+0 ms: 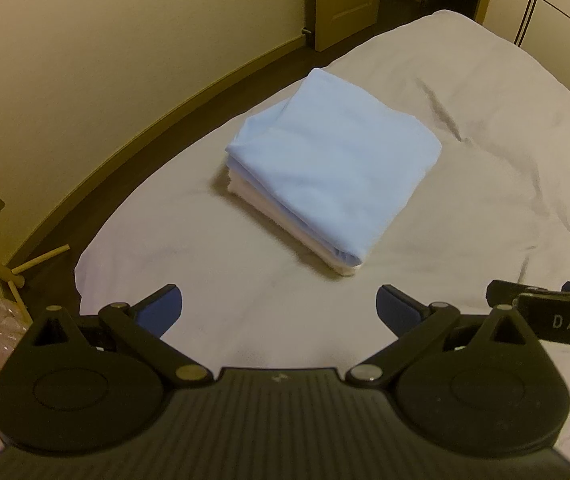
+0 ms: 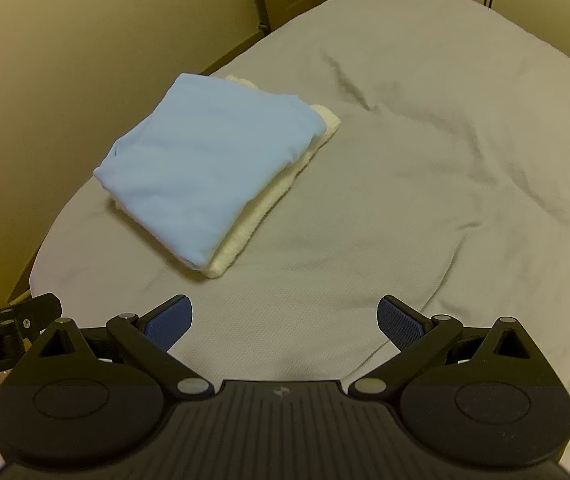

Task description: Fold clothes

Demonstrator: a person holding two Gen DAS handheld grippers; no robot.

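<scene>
Both of my grippers are released and empty, jaws spread wide over the bed. My left gripper and right gripper hover side by side near the bed's close edge, each one just showing at the border of the other's view.

The clothes lie ahead of me as a stack: a blue piece folded into a rough square, resting on a white piece that peeks out along its near and right sides. The stack sits toward the left edge of the bed, turned so that one corner points back at me.

From my left gripper the stack is almost straight ahead, slightly right of center. From my right gripper it lies ahead and clearly to the left. So I judge the left gripper is the better placed to reach it, while the right would have to cross over.

The fold looks finished to me; no loose garment shows elsewhere on the bed. Neither gripper touches the stack.
</scene>
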